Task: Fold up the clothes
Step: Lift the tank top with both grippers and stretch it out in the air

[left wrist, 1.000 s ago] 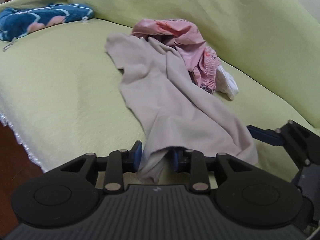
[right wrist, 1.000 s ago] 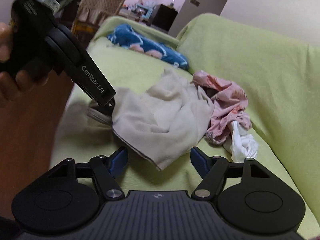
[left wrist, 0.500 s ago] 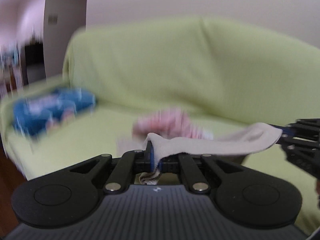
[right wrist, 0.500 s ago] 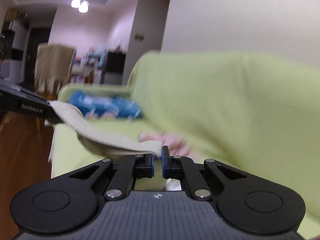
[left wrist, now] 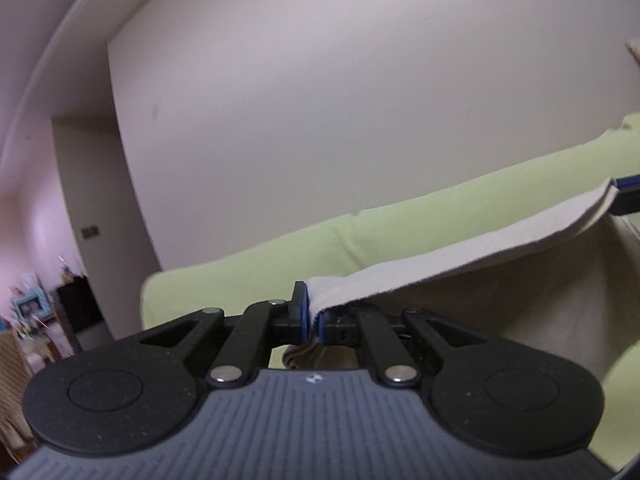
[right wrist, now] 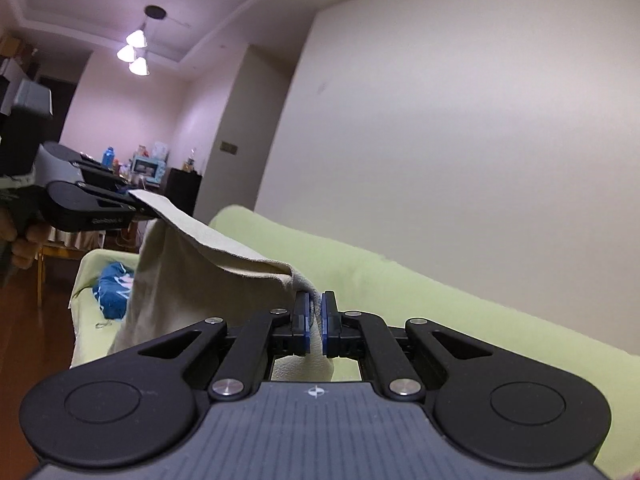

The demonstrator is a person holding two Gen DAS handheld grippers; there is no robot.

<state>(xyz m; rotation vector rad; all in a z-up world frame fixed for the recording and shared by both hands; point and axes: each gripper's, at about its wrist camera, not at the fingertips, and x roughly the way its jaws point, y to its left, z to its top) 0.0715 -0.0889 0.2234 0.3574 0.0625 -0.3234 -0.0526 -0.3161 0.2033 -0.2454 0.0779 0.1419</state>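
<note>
A beige garment (left wrist: 480, 252) hangs in the air, stretched between both grippers. My left gripper (left wrist: 313, 322) is shut on one top corner of it. My right gripper (right wrist: 315, 322) is shut on the other corner. In the right wrist view the beige garment (right wrist: 192, 264) drapes down to the left, and the left gripper (right wrist: 136, 204) holds its far end. In the left wrist view the right gripper's tip (left wrist: 628, 196) shows at the right edge. Both grippers are raised above the sofa seat and tilted upward.
The yellow-green covered sofa (right wrist: 420, 292) has its backrest behind the garment. A blue patterned garment (right wrist: 112, 288) lies on the sofa's far left end. A white wall fills the background. Furniture and shelves (right wrist: 152, 168) stand in the room beyond.
The right gripper shut on the garment's corner. Both grippers lifted the beige garment off the sofa and spread it in the air. The views tilted up; the pink clothes are out of view.
</note>
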